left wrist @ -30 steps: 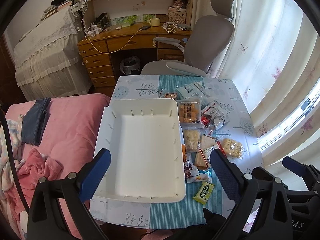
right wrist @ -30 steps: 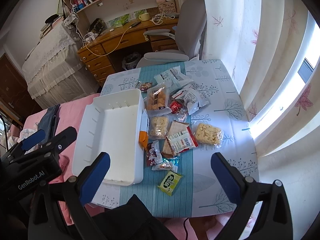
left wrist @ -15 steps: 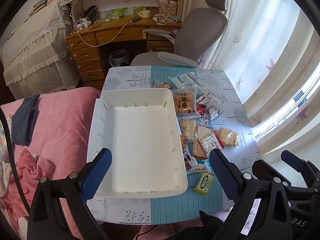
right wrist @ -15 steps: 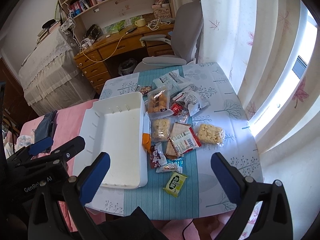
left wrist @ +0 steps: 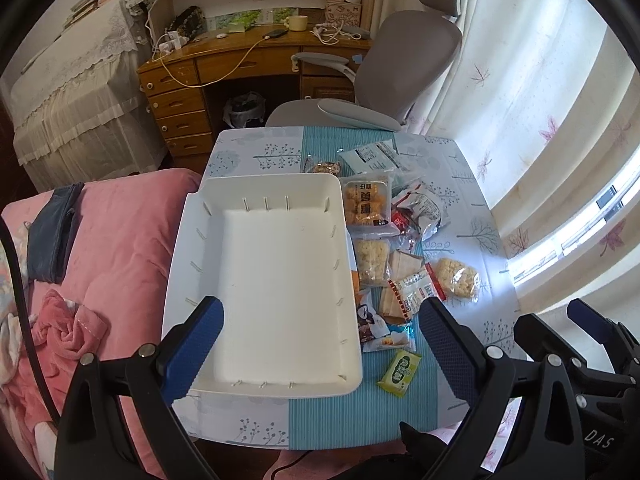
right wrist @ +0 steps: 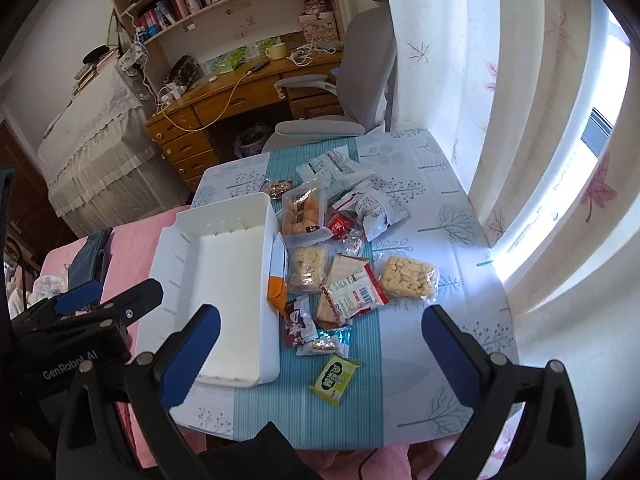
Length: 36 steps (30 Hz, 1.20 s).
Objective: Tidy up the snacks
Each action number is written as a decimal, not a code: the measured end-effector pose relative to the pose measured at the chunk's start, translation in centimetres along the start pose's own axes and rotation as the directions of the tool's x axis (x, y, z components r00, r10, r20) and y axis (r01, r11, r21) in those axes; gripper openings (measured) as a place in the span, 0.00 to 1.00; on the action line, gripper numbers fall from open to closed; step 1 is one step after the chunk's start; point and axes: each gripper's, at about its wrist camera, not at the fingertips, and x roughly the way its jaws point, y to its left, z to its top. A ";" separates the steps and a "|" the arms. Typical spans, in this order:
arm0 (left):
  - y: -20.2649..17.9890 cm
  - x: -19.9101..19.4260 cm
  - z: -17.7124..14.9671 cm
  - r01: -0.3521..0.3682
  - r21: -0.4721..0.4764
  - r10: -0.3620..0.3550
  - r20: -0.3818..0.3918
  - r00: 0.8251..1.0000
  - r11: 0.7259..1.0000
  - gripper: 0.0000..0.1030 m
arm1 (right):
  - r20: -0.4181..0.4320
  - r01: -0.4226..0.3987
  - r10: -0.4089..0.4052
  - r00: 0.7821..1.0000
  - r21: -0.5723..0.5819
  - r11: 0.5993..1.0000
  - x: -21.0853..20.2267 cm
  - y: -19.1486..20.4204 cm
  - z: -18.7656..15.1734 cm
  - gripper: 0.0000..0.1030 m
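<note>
Here, left to right. Pink bed [left wrist: 120, 248] at far left, its near end cut off by the frame. White tray [left wrist: 224, 280] sits on the tabletop [left wrist: 256, 152] at its left side, nothing in it; its near-left corner is hidden behind a blue pad of the left hand-held gripper [left wrist: 320, 336]. That gripper hangs above the tray's near end, jaws spread wide, nothing between them.

Just right of the tray, snack packets lie in a loose pile, several overlapping. An orange-edged packet [right wrist: 276, 286] is wedged against the tray wall, mostly hidden. A clear pack of fried puffs [right wrist: 302, 212] is at the far end, a pale cracker pack [right wrist: 306, 266] nearer. A red-and-white packet [right wrist: 352, 294] covers a tan one beneath it. A puffed-rice pack [right wrist: 408, 278] lies at the right of the pile. Print on the wrappers is too small to read.

A green packet [right wrist: 334, 374] lies alone, nearest the tabletop's near edge.

Right hand-held gripper [right wrist: 320, 340] hangs above the green packet, jaws wide apart and empty. Curtain glare washes out the tabletop's right edge.
</note>
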 end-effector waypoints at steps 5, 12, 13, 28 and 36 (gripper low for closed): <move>-2.4 -0.1 0.2 -0.046 -0.062 0.047 0.013 0.999 0.997 0.95 | 0.010 -0.043 0.044 0.999 -0.073 0.996 0.5 -2.3 1.4 0.98; -5.5 0.1 -0.5 -0.100 -0.191 0.106 0.022 0.994 0.976 0.95 | 0.012 -0.115 0.119 0.993 -0.189 0.975 1.6 -5.9 3.0 0.98; -6.0 0.2 -0.7 -0.108 -0.209 0.115 0.022 0.993 0.972 0.95 | 0.012 -0.122 0.127 0.992 -0.211 0.970 2.0 -6.6 3.3 0.98; -9.2 6.9 -6.8 -0.136 -0.317 0.096 -0.137 0.986 0.939 0.95 | -0.087 -0.155 0.130 0.988 -0.443 0.883 9.5 -11.1 3.0 0.98; -11.2 11.9 -10.0 -0.153 -0.225 0.094 -0.252 0.963 0.962 0.95 | -0.223 -0.193 0.100 0.970 -0.445 0.874 16.4 -12.0 1.8 0.95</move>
